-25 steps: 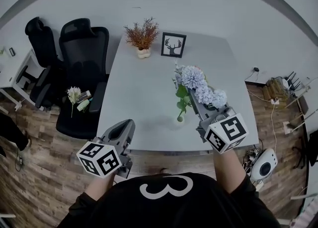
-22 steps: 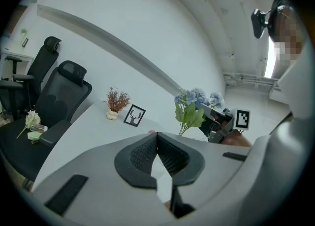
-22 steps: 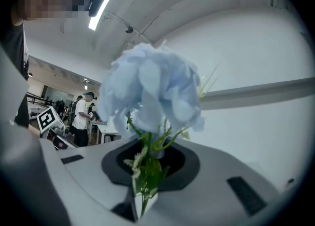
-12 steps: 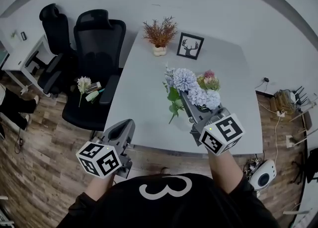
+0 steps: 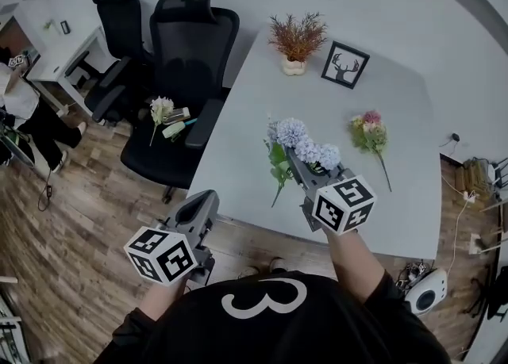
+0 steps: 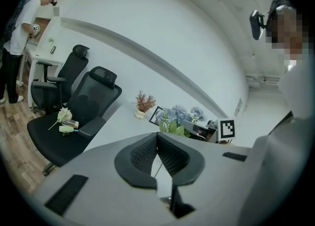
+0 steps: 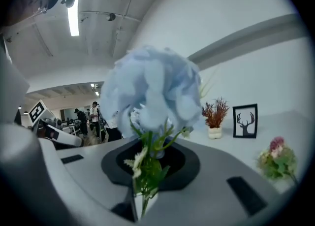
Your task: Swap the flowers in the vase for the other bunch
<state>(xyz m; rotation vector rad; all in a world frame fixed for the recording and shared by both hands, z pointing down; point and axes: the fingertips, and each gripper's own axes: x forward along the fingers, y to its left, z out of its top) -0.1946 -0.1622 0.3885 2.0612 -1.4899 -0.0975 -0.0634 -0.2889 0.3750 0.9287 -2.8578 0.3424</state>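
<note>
Since a second ago the right gripper (image 5: 300,166) has swung the blue hydrangea bunch (image 5: 291,132) down toward the lower left of the surface (image 5: 254,109). That has uncovered the pink bunch (image 5: 370,131), which lies flat at centre right, well apart. The right jaws are clamped on the blue stems, with the blooms pointing to the upper left. I judge I'm laying this bunch aside. I'd keep it low and level, set it clear of the pink one and back from the near edge, where the stem tip now hangs, and loosen only once the blooms rest. The left gripper (image 6: 158,144), at lower left off the surface, has its jaws closed on nothing. No vase shows in any view; whether it sits behind the blooms or the right gripper, I can't tell. Blooms fill the right gripper view, hiding where the jaws bite.
</note>
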